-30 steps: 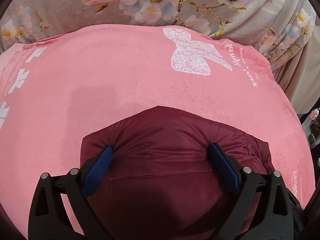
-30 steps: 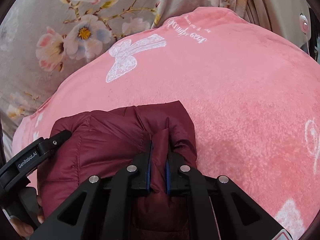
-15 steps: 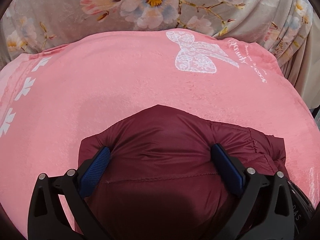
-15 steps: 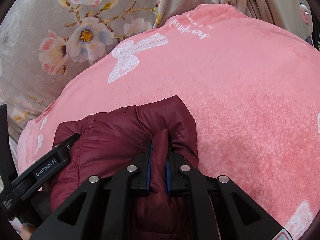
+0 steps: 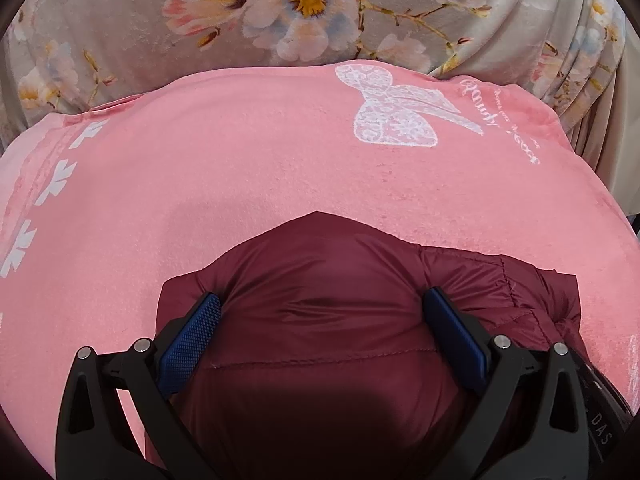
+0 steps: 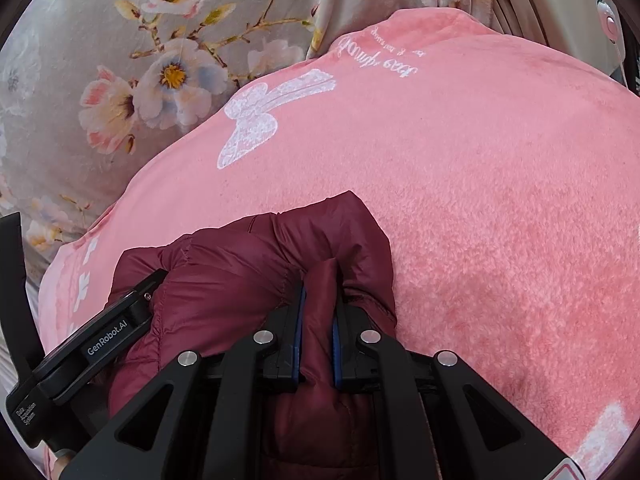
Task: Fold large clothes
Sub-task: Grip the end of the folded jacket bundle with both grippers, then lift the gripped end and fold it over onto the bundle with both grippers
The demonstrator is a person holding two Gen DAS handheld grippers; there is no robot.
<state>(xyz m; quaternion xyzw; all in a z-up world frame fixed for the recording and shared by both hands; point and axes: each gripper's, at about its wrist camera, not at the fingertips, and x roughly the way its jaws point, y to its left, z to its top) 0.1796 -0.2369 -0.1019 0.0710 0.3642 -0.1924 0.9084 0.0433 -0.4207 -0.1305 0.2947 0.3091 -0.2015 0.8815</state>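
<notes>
Pink fleece blanket [image 5: 248, 184] covers the work surface: plush nap, matte, with a white lace-pattern bow print [image 5: 394, 114], white script lettering beside it, and a column of white flower marks down one edge. Behind it hangs a grey floral fabric [image 5: 168, 36], smooth and velvety with big pale blossoms, falling into vertical pleats on the right side of the left wrist view.

Maroon puffer jacket [image 5: 320, 288] lies bunched on the near part of the blanket. Shell is slick, slightly glossy nylon, quilted, with stitched seam lines across the panels; padding makes it bulge into rounded lobes. Its far edge comes to a blunt peak in the left wrist view.

Left gripper [image 5: 320, 308]: jaws spread wide, blue textured pads [image 5: 192, 336] straddling a broad puffed section of the jacket. Fabric bulges between them; can't tell for sure whether the pads are actually pressing into it or just sitting alongside.

Right gripper [image 6: 318, 320]: jaws nearly together, clamped on a thin upright fold of the jacket [image 6: 248, 280]; the pinched ridge sticks up between the blue pads. In this view the left gripper's black body sits at lower left, against the jacket.

Clearance: wide bare blanket beyond the jacket and to the right in the right wrist view. The blanket's far edge meets the floral fabric, so room ends there. A white device [image 6: 610, 20] with a pink button sits at the top right, well away.
</notes>
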